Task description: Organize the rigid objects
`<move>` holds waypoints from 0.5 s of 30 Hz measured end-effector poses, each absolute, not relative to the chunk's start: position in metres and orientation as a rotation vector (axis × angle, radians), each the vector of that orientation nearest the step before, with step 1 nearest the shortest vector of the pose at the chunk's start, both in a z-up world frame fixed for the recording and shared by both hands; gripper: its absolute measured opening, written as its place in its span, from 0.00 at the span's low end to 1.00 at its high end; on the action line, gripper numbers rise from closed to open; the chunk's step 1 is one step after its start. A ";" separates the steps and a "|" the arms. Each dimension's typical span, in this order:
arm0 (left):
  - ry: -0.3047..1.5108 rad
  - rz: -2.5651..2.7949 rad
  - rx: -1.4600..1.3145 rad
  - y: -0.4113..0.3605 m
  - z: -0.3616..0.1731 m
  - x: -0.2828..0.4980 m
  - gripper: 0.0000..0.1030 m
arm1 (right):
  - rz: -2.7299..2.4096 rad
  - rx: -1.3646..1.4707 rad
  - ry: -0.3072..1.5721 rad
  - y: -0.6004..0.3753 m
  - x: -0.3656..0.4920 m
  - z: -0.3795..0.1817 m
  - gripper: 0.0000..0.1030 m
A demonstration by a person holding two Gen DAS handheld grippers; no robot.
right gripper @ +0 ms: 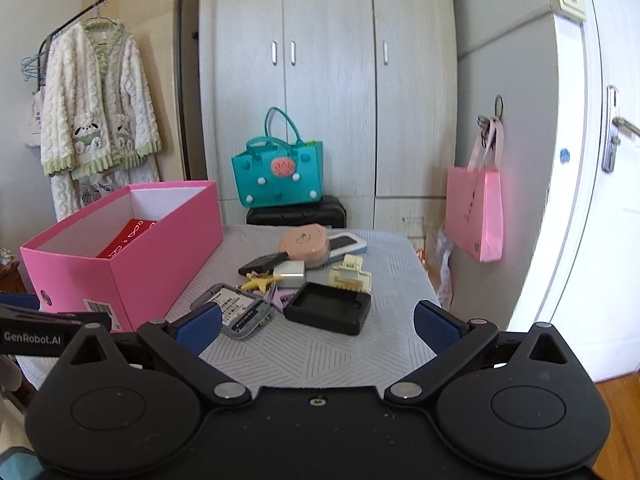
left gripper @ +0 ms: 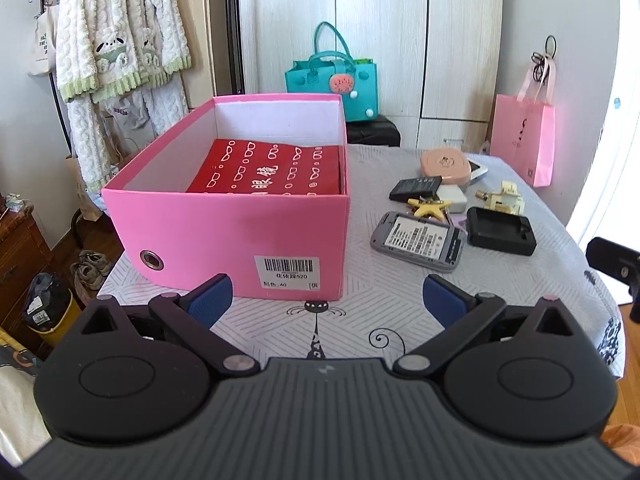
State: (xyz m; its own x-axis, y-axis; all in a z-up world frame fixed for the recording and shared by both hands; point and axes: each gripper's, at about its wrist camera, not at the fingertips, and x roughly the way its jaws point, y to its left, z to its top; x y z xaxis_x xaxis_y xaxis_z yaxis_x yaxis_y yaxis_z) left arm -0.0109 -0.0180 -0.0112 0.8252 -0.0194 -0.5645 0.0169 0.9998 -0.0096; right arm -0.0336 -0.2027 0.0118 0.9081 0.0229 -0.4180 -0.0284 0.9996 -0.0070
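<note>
The pink box [left gripper: 224, 220] carries a white barcode label [left gripper: 287, 272] on its near wall; its small print ends in "520" and "40", the rest too fine to read. A metal eyelet [left gripper: 151, 259] sits low on the same wall. Inside the box lies a red packet [left gripper: 268, 170] printed with white spectacle outlines and Chinese characters, its near edge hidden by the box wall. In the right wrist view, "GenRobot.AI" is printed on the left gripper's body at the left edge.

The left gripper [left gripper: 327, 298] hangs over the table's [left gripper: 380, 292] near edge just in front of the box, its blue pads spread wide, nothing between them. The right gripper [right gripper: 318, 324] is likewise spread and empty, over bare cloth before the clutter.

The loose things lie in a heap to the right of the box: a grey phone [right gripper: 234, 314] with a printed sticker too small to read, a black tray [right gripper: 328, 308], a yellow star clip [right gripper: 260, 281], a cream claw clip [right gripper: 350, 274], a white block [right gripper: 290, 273], a black battery [left gripper: 416, 189] and a round pink case [right gripper: 306, 242] partly covering a white-and-blue device [right gripper: 346, 244]. A lilac piece under the star is mostly hidden.

Bare cloth runs between box and heap; the heap lies near the table's right edge.
</note>
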 end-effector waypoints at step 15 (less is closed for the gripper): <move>0.549 -0.007 -0.020 -0.012 -0.015 -0.014 1.00 | 0.061 -0.064 0.354 -0.193 -0.039 0.008 1.00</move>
